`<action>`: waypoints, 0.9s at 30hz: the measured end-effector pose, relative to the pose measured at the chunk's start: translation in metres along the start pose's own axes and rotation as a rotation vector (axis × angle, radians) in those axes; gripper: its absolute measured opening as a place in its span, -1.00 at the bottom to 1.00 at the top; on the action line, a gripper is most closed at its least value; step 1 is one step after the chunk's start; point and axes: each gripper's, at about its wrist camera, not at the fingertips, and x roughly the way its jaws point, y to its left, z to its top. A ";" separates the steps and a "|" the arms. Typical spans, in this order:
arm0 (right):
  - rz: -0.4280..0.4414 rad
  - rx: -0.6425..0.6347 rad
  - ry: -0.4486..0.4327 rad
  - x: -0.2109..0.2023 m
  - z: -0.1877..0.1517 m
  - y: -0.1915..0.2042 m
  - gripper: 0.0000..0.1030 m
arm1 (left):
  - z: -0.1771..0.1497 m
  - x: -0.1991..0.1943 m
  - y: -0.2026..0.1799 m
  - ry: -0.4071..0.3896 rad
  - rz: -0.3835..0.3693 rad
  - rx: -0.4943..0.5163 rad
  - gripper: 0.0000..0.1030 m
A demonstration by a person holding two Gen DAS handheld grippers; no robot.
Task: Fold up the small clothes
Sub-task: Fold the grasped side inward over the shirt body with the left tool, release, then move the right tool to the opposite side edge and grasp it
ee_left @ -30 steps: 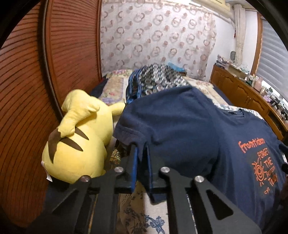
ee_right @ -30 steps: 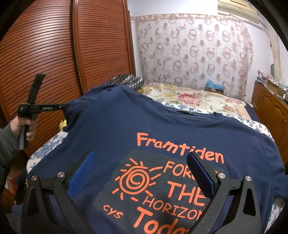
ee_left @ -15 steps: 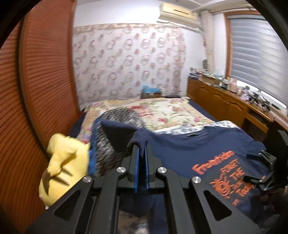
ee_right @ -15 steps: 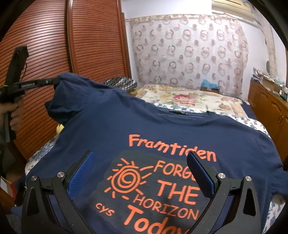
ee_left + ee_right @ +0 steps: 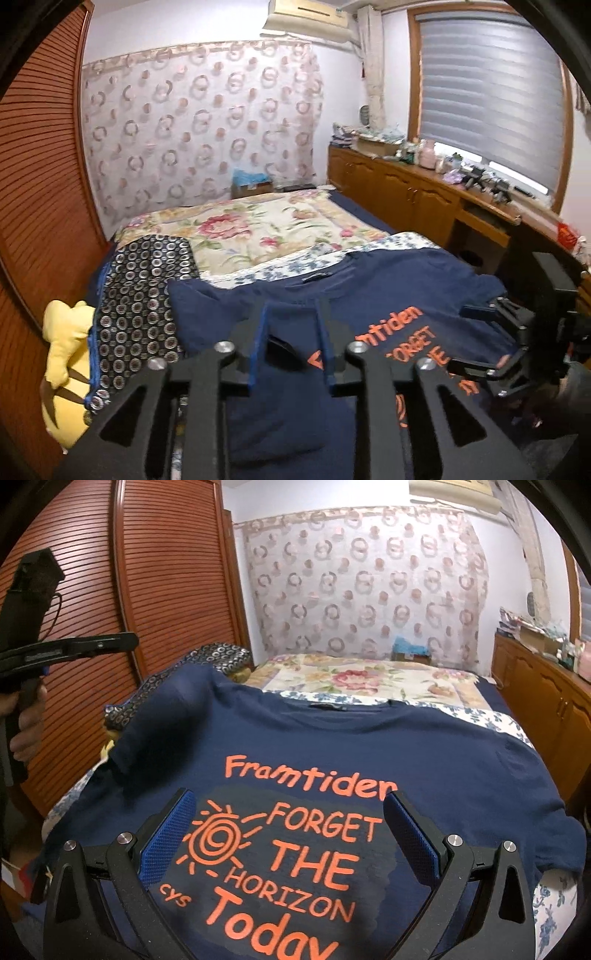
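Your navy T-shirt [image 5: 369, 738] lies collar pointing toward the curtain, print reading "Framtiden FORGET THE HORIZON Today"; left hand-held gripper [image 5: 291, 339] has just been opening, sleeve loose between; right hand-held gripper [image 5: 291, 834] gapes wide, empty.

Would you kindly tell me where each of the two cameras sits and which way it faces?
Left wrist: rides the left claw, looking across the bed toward the window; its jaws have just been opening, the navy T-shirt sleeve below them. The right claw shows at right.
Right wrist: rides the right claw, open over the shirt print, facing the curtain; the left claw and hand show at left.
Shared: T-shirt, bed, curtain.
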 end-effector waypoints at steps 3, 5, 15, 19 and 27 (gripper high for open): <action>0.001 -0.003 -0.002 0.000 0.000 -0.001 1.00 | -0.003 -0.007 -0.003 -0.012 0.003 0.003 -0.26; 0.007 -0.016 0.003 0.002 0.001 0.000 0.94 | -0.008 -0.013 0.001 -0.017 0.011 0.000 -0.16; 0.049 -0.083 0.022 0.014 0.025 0.009 0.82 | -0.051 -0.016 0.024 0.005 0.075 -0.076 0.04; 0.033 -0.082 0.015 0.011 0.028 0.003 0.82 | -0.066 -0.012 0.022 0.020 0.082 -0.093 0.04; -0.050 -0.057 0.024 0.000 0.023 -0.035 0.82 | -0.085 0.003 0.011 0.045 0.088 -0.111 0.04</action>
